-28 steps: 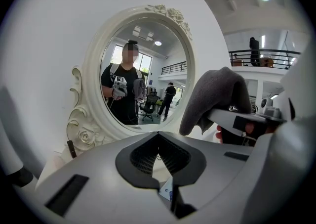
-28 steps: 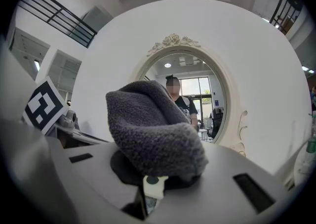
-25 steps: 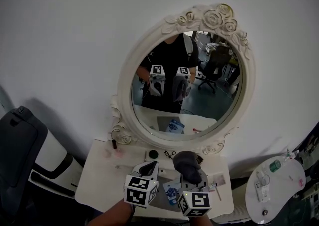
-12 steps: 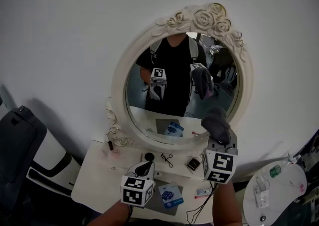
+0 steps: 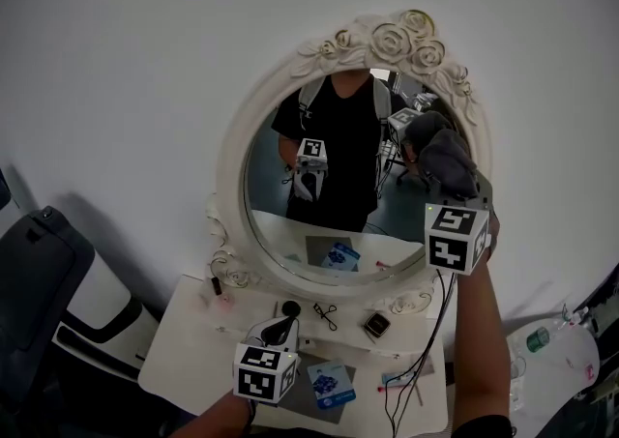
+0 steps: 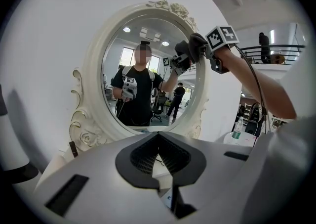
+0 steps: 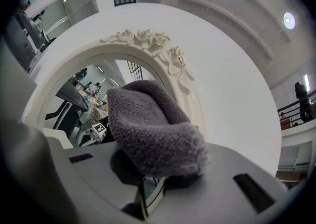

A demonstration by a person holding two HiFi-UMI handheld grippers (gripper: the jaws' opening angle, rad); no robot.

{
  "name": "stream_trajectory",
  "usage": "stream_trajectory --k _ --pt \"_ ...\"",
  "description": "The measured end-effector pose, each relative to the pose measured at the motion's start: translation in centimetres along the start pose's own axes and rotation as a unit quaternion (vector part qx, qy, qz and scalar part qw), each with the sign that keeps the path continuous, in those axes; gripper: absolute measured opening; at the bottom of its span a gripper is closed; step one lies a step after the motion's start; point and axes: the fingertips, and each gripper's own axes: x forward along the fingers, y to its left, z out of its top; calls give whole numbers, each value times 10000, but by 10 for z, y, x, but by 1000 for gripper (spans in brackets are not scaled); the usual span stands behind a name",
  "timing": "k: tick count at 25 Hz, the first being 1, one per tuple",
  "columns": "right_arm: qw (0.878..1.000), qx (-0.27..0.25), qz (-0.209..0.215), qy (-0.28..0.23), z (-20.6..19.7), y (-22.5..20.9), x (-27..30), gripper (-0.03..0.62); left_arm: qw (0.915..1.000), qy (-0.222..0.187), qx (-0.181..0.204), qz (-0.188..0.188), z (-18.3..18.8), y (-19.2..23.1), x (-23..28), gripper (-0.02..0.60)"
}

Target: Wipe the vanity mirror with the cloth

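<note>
At upper right of the vanity mirror (image 5: 319, 204), right hand-held gripper (image 7: 148, 191) clamped on grey fleece cloth (image 5: 447, 160), seemingly touching glass by the frame; wiping looks barely begun, nearly all glass left. Left hand-held gripper (image 5: 282, 328) closed, empty, low over worktop (image 5: 189, 354)

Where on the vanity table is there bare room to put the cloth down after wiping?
The largest free patch is the left front of the table, bordered by the small dark bottle behind and the left tool to its right. The middle and right are crowded, with the blue packet and small box.
</note>
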Motion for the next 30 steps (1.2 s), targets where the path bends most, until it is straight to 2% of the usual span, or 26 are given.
stream_trajectory --k 5,16,30 --pt "9999 88 -18 110 -1 -3 15 37 10000 24 3 62 -1 5 2 3" --pt "9969 -740 -258 118 -11 6 13 35 9998 183 20 29 -10 1 14 3" --pt "9955 -646 267 640 -86 39 -1 35 9995 317 52 -22 -18 -10 24 3"
